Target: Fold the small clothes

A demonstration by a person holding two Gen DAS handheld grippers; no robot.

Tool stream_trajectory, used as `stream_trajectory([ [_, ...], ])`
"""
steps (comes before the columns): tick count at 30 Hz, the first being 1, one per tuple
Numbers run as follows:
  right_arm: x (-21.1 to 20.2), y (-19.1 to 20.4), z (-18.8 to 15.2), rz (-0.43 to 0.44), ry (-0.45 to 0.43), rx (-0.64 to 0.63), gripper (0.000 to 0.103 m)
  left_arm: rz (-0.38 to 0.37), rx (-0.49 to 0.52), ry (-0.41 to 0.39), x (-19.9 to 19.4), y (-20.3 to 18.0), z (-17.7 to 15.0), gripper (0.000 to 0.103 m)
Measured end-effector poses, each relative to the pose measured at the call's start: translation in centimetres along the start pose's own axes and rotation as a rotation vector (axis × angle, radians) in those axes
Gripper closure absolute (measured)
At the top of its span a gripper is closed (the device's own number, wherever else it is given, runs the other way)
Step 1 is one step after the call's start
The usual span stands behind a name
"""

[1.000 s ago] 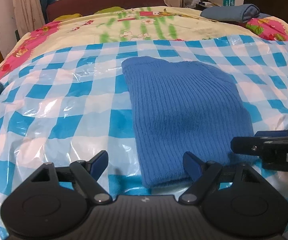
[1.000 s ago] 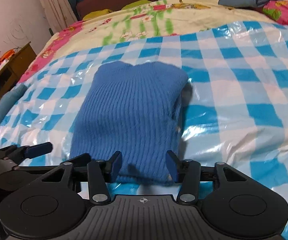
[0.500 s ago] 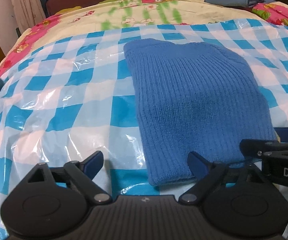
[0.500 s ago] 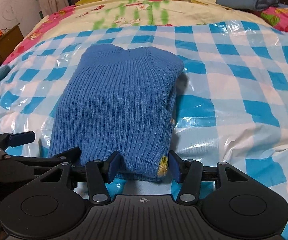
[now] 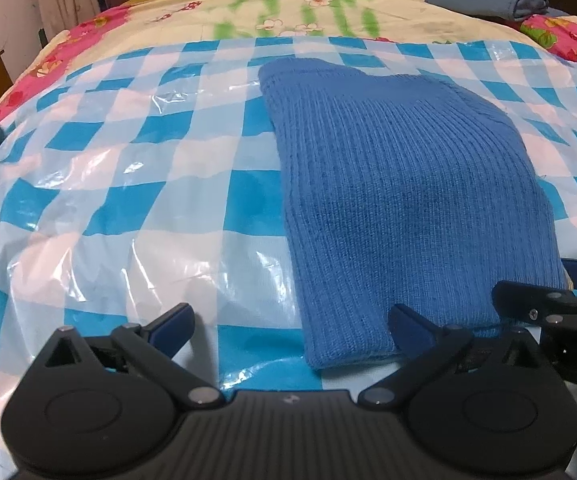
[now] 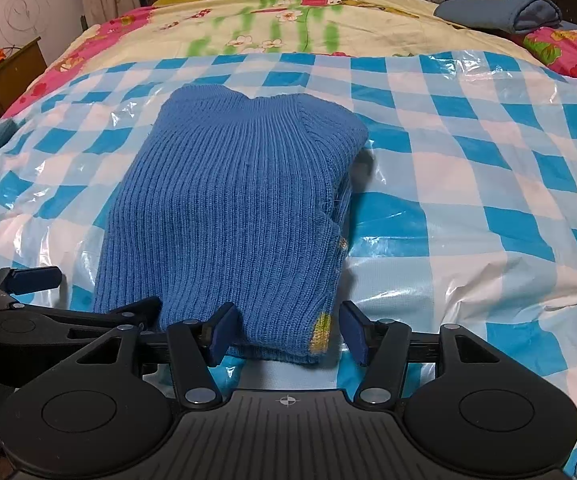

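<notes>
**Both grippers brought up to the near hem of the folded knit**

Over the last second both wrist views have been carried forward and lower, so that the blue ribbed knitted garment now fills more of each picture and its near hem lies right at the fingertips. The garment itself has not been moved: it lies flat, already doubled over into a narrow rectangle, on the blue-and-white checked plastic sheet spread over the flower-printed bed cover.

The left gripper is held wide apart, with its right-hand finger overlapping the garment's near left corner in the view and its other finger over bare plastic. The right gripper is also parted, less widely, and the near right corner of the garment, where a yellow-green patch shows at the edge, is framed between its fingers. Nothing is clamped by either one; whether the fingers touch the cloth cannot be told.

The approach is judged to be the prelude to a further fold: the near hem would be pinched at both corners and carried toward the far end. Care is likely to be needed, since the layered edge on the right side could be separated if only the top layer is caught, and the slippery sheet could be gathered with the hem.
</notes>
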State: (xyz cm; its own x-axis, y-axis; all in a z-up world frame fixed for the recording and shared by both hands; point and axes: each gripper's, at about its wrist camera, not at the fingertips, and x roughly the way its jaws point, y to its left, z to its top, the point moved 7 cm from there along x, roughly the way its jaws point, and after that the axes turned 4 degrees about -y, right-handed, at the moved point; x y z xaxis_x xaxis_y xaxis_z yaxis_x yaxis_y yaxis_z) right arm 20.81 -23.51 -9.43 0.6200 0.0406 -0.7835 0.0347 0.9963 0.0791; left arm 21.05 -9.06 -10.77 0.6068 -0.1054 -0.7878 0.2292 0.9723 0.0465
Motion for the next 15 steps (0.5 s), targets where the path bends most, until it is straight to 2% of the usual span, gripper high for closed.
stream_trajectory([
  [5,0.07,0.0,-0.07,-0.001,0.0,0.006,0.046,0.003,0.002,0.001,0.07,-0.03,-0.07,0.0],
  [15,0.24,-0.31,-0.24,-0.017,0.003,0.015,0.037,0.004,0.003,0.003,0.35,-0.09,-0.19,0.0],
])
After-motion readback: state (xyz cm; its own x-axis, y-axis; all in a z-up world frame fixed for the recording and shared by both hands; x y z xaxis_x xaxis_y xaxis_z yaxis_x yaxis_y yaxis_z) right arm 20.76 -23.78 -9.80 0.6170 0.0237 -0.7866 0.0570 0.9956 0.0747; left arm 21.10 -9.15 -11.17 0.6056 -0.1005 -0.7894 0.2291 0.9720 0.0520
